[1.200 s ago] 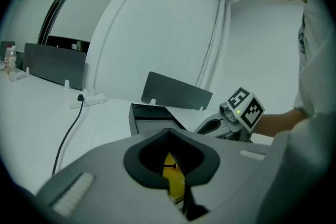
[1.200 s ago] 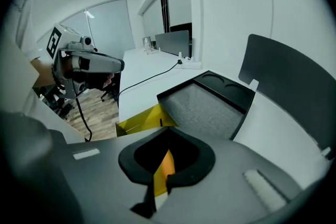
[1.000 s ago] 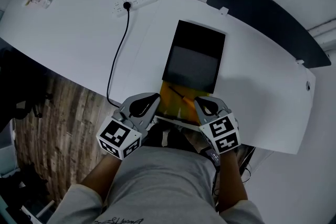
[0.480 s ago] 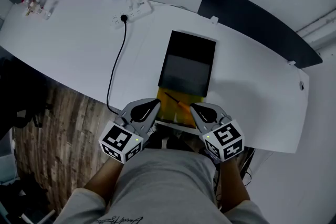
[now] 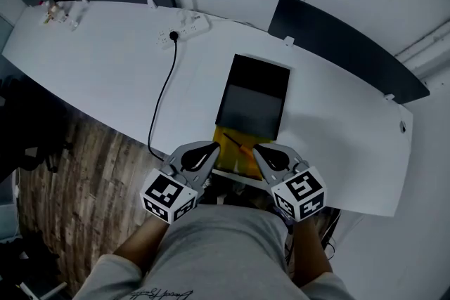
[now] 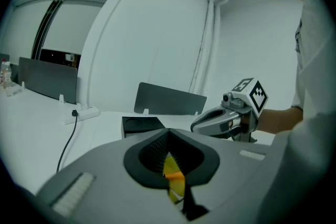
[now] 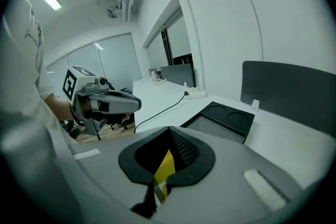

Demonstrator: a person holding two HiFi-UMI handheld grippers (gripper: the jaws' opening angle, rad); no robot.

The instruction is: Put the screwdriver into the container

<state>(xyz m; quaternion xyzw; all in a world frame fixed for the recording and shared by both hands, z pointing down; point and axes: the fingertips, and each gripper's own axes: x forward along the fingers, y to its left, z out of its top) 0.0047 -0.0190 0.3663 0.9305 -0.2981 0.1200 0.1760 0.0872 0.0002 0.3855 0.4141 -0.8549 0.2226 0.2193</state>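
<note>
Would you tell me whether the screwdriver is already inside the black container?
No, the screwdriver lies on the yellow sheet, outside the black container.

Left gripper point(image 5: 211, 148) and right gripper point(image 5: 257, 150) side by side before the torso, tips angled inward and slightly down, each set of jaws pinched on a near corner of the yellow sheet point(image 5: 230, 160), marker cubes nearest the body, bare forearms point(image 5: 135, 244) drawn in close.

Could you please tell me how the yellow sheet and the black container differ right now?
The yellow sheet is gripped at its sides by the left gripper and right gripper; the black container rests on the table. The sheet carries the screwdriver; the container does not. The container looks larger.
</note>
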